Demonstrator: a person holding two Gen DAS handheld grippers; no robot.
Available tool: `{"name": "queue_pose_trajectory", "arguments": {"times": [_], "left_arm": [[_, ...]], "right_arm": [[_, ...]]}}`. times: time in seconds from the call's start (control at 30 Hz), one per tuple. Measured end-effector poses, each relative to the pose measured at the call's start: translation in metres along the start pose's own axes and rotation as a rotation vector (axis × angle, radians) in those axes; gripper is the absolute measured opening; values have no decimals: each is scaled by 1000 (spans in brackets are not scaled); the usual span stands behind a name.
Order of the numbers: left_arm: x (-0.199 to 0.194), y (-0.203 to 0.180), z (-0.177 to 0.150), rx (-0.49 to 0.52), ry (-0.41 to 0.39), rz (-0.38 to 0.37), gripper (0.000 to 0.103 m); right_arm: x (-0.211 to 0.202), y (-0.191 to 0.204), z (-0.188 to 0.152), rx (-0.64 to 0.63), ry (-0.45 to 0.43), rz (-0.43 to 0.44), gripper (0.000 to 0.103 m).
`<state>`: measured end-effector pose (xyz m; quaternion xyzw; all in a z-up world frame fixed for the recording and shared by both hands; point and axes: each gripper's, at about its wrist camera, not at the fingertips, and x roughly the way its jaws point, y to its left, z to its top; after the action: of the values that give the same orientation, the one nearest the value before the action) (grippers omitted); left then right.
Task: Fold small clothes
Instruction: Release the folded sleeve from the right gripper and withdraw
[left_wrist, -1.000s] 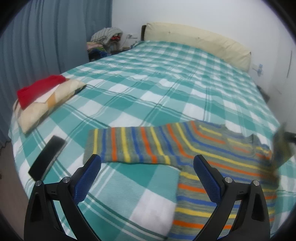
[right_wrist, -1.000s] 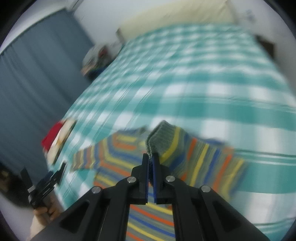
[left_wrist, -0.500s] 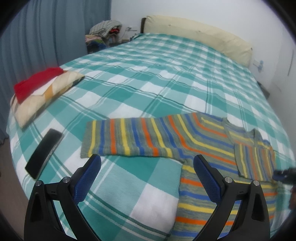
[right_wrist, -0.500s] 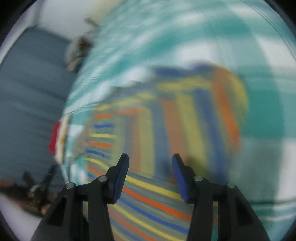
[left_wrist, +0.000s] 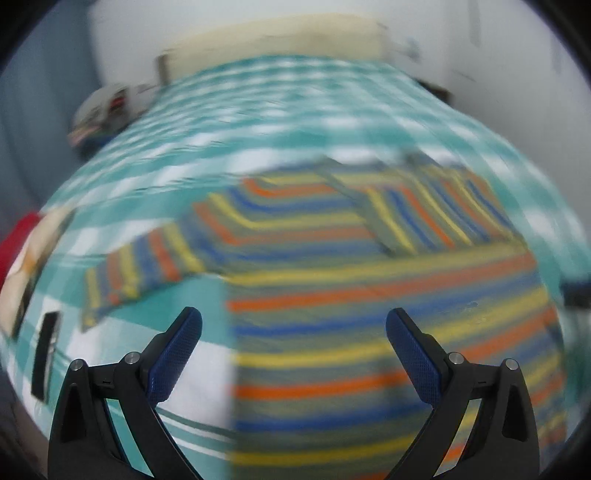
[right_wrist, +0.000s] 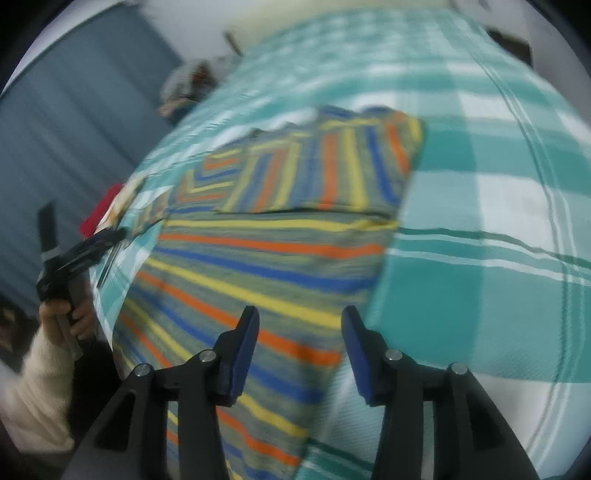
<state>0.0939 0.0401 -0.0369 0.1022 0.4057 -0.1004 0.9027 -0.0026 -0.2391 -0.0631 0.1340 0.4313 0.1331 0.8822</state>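
A small striped sweater (left_wrist: 369, 295), grey with orange, yellow and blue bands, lies flat on the teal checked bed (left_wrist: 277, 122). Its right sleeve (left_wrist: 436, 218) is folded across the chest; its left sleeve (left_wrist: 144, 262) stretches out to the left. My left gripper (left_wrist: 293, 354) is open and empty above the sweater's lower body. My right gripper (right_wrist: 299, 354) is open and empty over the sweater's right edge (right_wrist: 380, 258). The sweater (right_wrist: 266, 258) and folded sleeve (right_wrist: 332, 170) show in the right wrist view too, with the left gripper (right_wrist: 74, 254) at the far left.
A black phone (left_wrist: 46, 354) lies near the bed's left edge. A cream cushion with a red cloth (left_wrist: 26, 243) sits left of it. A pile of clothes (left_wrist: 99, 114) is beside the headboard (left_wrist: 277, 40). Blue curtains (right_wrist: 74, 110) hang at the left.
My right gripper let go of the right sleeve, which now lies folded over the chest, and drew back. My left gripper swung right, over the sweater's body.
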Motion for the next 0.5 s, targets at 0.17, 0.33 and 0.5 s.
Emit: {"name": "queue_pose_trajectory", "arguments": {"times": [0.17, 0.33, 0.5], "left_arm": [[17, -59, -37, 117, 111, -89, 100], [30, -61, -48, 82, 151, -88, 103], [33, -54, -45, 47, 186, -143, 103]], "right_arm": [[-1, 14, -12, -18, -31, -65, 52], [-19, 15, -14, -52, -81, -110, 65], [-25, 1, -14, 15, -83, -115, 66]]}}
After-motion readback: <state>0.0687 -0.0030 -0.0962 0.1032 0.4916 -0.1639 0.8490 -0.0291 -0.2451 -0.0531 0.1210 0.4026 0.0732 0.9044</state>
